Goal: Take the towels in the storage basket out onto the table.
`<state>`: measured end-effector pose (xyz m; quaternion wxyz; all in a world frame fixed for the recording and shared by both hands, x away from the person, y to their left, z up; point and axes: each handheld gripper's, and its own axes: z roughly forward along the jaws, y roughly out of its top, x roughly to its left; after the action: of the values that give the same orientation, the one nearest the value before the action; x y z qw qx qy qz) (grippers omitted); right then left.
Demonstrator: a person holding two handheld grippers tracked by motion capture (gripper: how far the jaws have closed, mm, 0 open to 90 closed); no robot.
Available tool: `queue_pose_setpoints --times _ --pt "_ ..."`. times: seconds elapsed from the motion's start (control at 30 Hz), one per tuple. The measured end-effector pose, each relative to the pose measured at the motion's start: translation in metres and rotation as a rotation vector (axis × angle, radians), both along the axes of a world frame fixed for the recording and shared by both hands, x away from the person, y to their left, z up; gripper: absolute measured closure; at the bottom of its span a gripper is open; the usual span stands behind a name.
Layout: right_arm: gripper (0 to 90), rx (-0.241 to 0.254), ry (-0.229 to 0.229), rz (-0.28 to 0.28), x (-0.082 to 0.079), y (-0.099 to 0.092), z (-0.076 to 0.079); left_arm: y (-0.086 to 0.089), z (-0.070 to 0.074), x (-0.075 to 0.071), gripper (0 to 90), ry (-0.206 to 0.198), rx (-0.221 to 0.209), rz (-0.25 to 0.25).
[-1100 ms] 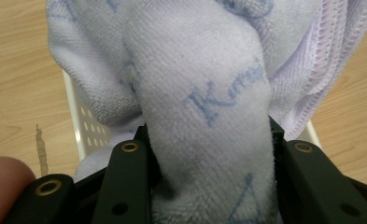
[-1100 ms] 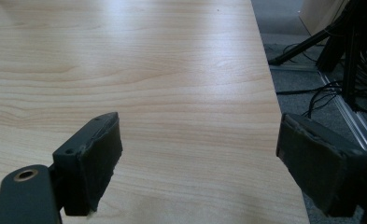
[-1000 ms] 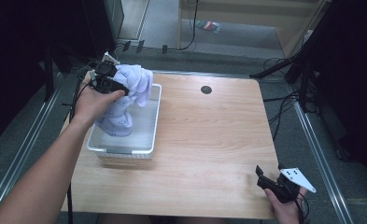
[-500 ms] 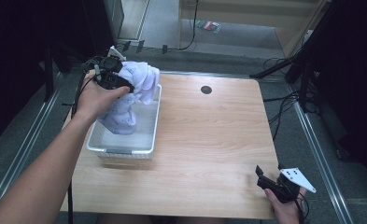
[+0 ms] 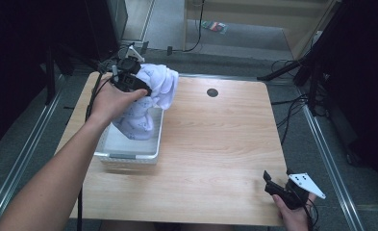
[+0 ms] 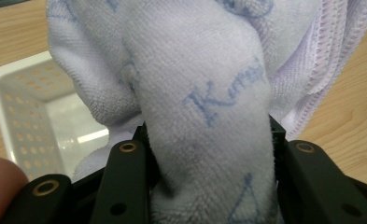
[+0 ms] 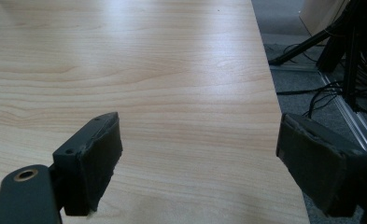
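One towel: pale lilac w/ blue print, bunched; upper part lifted above far end of basket, lower end hangs down into it. In left gripper view a thick fold runs up between the jaws.
One basket: white, perforated walls, left side of table, long axis near-to-far.
One table: light wood; 1 dark round hole at far edge, mid.
Two grippers: 1 per hand.
Left gripper: far left, over far end of basket; jaws clenched on towel fold, pads pressing both sides of it.
Left hand: wrapped round gripper body, forearm comes in from near left.
Right gripper: near right corner of table, well apart from towel & basket; jaws spread wide, nothing between them, bare wood beyond. Pads touch no object.
Right hand: at near edge, holding gripper low by table top.
Floor: grey, cables at right & far side.
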<state>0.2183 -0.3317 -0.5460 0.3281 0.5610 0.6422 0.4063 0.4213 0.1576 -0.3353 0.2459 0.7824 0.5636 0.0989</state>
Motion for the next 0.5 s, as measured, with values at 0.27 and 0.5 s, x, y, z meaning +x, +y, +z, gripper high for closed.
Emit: queue_pose_setpoints --times 0.27,0.5 --pt "14.6 0.001 -0.002 0.003 0.000 0.000 0.000 -0.026 -0.001 0.002 59.1 0.010 -0.004 -0.032" --pt "14.6 0.000 -0.002 0.003 0.000 0.000 0.000 -0.047 -0.004 0.005 58.9 0.012 -0.004 -0.054"
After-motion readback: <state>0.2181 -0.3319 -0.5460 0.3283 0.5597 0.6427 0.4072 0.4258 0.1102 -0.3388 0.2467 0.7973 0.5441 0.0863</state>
